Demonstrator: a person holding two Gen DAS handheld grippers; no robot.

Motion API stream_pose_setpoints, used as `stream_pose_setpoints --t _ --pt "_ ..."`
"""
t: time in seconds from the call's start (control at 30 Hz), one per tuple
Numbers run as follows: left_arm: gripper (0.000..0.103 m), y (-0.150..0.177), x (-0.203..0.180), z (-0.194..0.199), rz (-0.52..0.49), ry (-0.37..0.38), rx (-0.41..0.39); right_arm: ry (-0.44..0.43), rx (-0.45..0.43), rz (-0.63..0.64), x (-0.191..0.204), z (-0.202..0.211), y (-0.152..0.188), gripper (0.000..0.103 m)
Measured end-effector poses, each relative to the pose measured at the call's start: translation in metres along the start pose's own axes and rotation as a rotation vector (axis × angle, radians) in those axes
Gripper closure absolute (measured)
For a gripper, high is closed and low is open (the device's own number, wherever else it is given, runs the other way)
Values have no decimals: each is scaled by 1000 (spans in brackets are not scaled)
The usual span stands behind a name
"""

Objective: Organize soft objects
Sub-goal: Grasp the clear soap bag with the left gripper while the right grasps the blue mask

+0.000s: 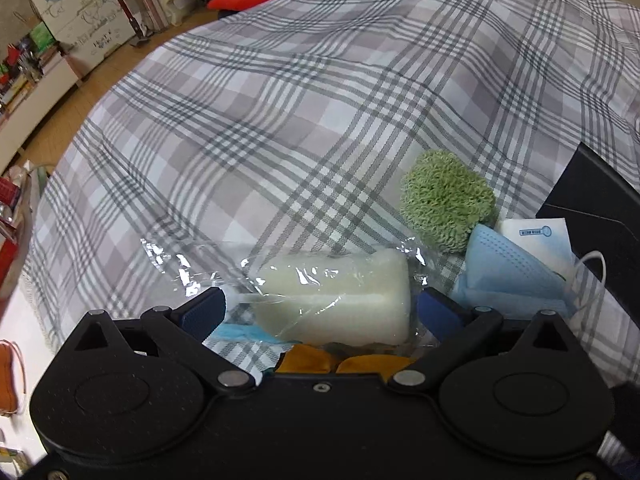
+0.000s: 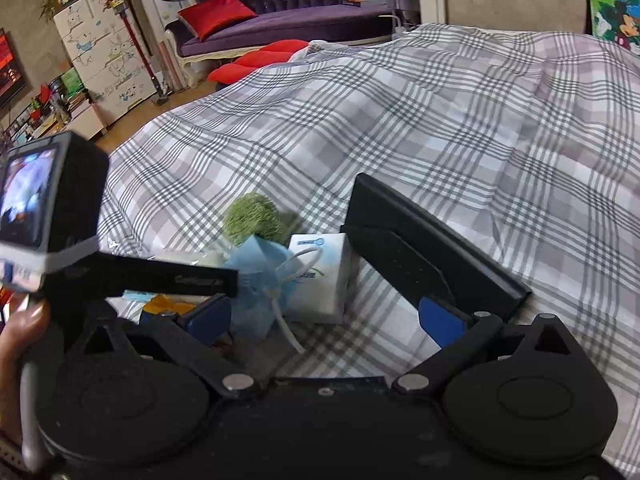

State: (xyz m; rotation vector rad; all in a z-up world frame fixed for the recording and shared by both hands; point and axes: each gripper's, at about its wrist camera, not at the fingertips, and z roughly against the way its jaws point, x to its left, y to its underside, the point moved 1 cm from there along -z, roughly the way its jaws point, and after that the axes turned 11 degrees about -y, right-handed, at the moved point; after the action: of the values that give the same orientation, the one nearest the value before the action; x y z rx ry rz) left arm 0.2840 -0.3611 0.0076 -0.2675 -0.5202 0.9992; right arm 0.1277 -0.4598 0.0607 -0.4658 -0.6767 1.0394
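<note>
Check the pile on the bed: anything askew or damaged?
No damage visible. The blue face mask lies crumpled against the green scrubber, its ear loop trailing loose. The wrapped sponge sits between the open left gripper's fingers.

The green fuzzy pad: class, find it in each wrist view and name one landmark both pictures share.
Left wrist view: the green fuzzy pad lies right of centre, just beyond the blue face mask.
Right wrist view: the pad lies left of centre, behind the mask.
Shared landmark: the white tissue pack beside the mask.
</note>
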Motion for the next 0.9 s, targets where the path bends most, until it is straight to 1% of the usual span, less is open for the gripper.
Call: stream_pose_setpoints --t 0.07,0.1,0.13,0.2,0.23,0.3,0.33,0.43,0.5,0.53,0.6,0.63,0.67,0.7,0.73,0.77,0.8,0.9 --pt "4 -1 4 -5 12 30 13 2 0 12 4 -3 1 3" --pt "6 -2 6 -7 19 49 16 2 0 18 5 -4 2 3" --pt "16 -2 9 -7 29 65 14 1 0 22 7 -6 3 3" --pt "24 -3 16 -7 44 84 11 -3 3 31 11 -10 4 3" --pt "32 -4 20 -7 52 98 8 -3 3 37 14 -12 5 3" --pt "38 -5 27 -6 58 111 4 7 -1 48 18 -16 7 5" --pt "41 -6 31 -5 61 118 5 16 -6 51 19 -18 8 5" --pt "44 -7 38 -3 64 128 -5 27 -5 55 23 -27 9 7" --pt "45 -7 41 -2 60 131 -13 40 -11 41 24 -33 9 11" --pt "47 -7 42 -2 58 133 -14 45 -14 32 24 -35 9 12" --pt "49 -6 45 -1 57 148 -14 50 -11 22 24 -41 9 21" --pt "55 -6 46 -1 58 155 -13 52 -4 18 24 -42 9 25" --pt "56 -4 48 0 58 162 -6 51 6 17 24 -45 9 35" --pt "56 -3 49 1 63 171 -1 50 18 19 23 -47 9 51" --pt "56 -2 51 1 68 180 5 48 32 20 23 -48 9 58" --pt "56 -1 52 2 73 185 11 45 46 18 22 -49 7 69" --pt "56 -1 53 2 78 186 15 44 57 13 20 -49 6 78" --pt "55 0 55 7 96 182 17 40 77 -15 14 -42 3 90"
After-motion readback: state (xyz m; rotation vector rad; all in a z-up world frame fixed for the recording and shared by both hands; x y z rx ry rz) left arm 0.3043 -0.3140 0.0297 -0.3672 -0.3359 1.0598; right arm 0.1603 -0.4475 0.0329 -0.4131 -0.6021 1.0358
